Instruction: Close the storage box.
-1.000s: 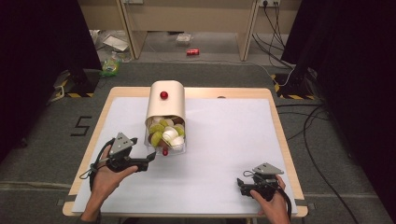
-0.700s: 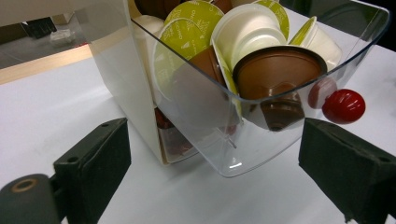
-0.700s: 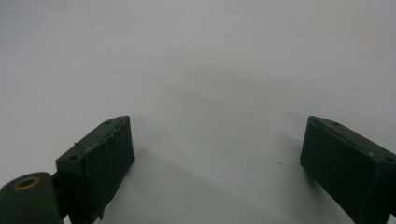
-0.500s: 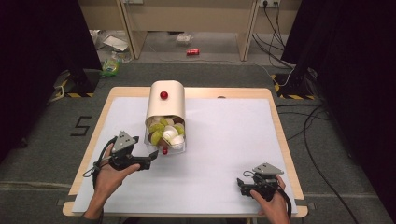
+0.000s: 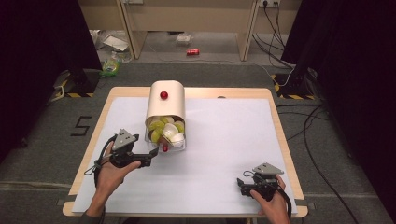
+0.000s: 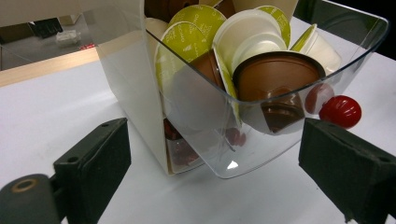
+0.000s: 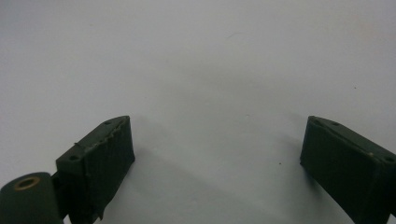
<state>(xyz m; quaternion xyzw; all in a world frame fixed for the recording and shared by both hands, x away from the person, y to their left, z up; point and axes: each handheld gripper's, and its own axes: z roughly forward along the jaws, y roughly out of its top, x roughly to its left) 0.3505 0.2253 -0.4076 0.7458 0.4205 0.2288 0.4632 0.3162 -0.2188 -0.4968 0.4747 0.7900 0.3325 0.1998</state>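
A cream capsule box (image 5: 164, 105) with a red knob on top stands at the middle left of the table. Its clear drawer (image 5: 167, 135) is pulled out toward me and holds several green, white and brown capsules (image 6: 261, 70). A red knob (image 6: 340, 111) sits on the drawer's front. My left gripper (image 5: 152, 154) is at the drawer's front left corner; its jaws have just been opening. They stand open, the clear drawer front (image 6: 224, 154) just ahead of the pads (image 6: 100, 154), untouched. My right gripper (image 5: 240, 183) rests open at the near right, nothing between its fingers (image 7: 105, 154).
A white sheet (image 5: 224, 140) covers the wooden table (image 5: 278, 121). Cables (image 5: 313, 126) trail on the floor at the right. Beyond the table's far edge there is clutter and a red can (image 5: 192, 52) on the floor.
The left gripper's jaws have spread a little wider beside the drawer. Both hands stay where they were.
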